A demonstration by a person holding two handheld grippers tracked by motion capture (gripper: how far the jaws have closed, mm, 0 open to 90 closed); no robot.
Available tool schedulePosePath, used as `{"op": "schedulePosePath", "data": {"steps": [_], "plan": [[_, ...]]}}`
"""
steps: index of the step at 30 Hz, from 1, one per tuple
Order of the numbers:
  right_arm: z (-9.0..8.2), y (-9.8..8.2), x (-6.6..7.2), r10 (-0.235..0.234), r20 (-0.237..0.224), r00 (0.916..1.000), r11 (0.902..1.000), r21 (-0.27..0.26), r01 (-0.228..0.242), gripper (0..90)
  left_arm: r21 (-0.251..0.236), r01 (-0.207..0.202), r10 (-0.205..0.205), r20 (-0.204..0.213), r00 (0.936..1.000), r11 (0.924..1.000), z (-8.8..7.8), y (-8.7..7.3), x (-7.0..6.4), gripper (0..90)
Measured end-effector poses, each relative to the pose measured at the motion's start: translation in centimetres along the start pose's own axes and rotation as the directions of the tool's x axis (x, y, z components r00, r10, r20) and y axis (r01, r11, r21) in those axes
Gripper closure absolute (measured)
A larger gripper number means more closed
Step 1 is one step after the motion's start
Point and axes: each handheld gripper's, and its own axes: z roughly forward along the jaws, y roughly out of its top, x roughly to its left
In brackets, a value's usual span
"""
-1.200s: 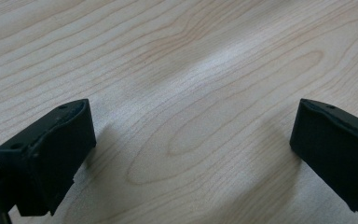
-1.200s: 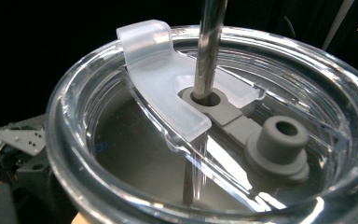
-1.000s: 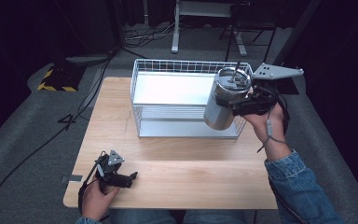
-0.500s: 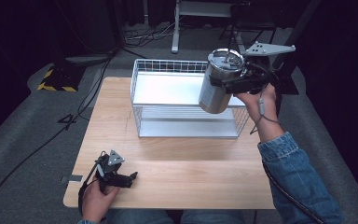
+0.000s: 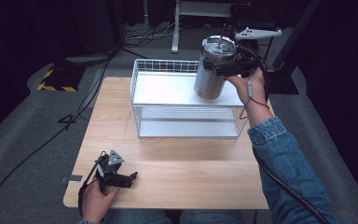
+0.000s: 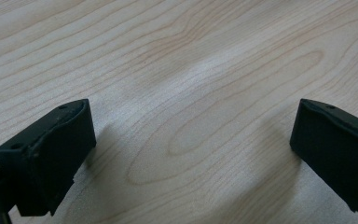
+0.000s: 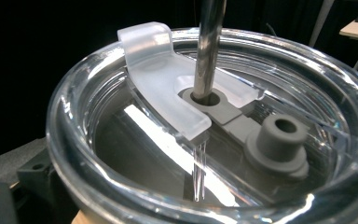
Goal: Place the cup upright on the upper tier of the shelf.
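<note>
One steel tumbler [image 5: 214, 70] up in the air, clamped near its rim in the right gripper [image 5: 228, 69], tilted, base leaning toward the near left. Higher and farther back than a second ago, now above the back right part of the white wire basket [image 5: 140, 100], base just over the basket's white shelf and clear of it. Carried up and away from the basket's front right corner, where half a second ago it hung lower. Clear plastic lid [image 7: 98, 107] right under the lens in the right gripper view, frosted slider tab [image 7: 163, 79] across it, metal straw [image 7: 209, 46] standing through the grey seal, grey plug [image 7: 279, 140] beside it. Right gripper's black jaw edge low at the left of that view, pressed to the tumbler's side.

Left gripper [image 5: 121, 177] parked at the near left corner of the wooden table [image 5: 186, 168], same spot as before, jaws spread wide apart over bare wood grain, nothing between them. Left hand [image 5: 95, 200] wrapped round its handle.
</note>
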Motion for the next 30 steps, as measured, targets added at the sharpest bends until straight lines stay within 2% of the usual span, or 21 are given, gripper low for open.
{"op": "schedulePosePath", "data": {"steps": [7, 14, 30], "plan": [[1.6, 0.2, -0.5, -0.001, 0.022, 0.9998, 1.0, 0.003, 0.001, 3.7, 0.0, 0.001, -0.001, -0.001, 1.0, 1.0, 0.0, 0.0, 0.0, 0.5], [3.2, -0.5, -1.0, 0.002, 0.034, 0.9994, 0.9996, 0.029, -0.003, 3.7, 0.0, 0.001, -0.001, -0.001, 1.0, 1.0, 0.0, 0.0, 0.0, 0.5], [4.2, -1.5, -1.1, 0.008, 0.025, 0.9997, 0.9987, 0.05, -0.009, 3.7, 0.0, 0.002, -0.002, -0.001, 1.0, 1.0, 0.0, 0.0, 0.0, 0.5]]}}
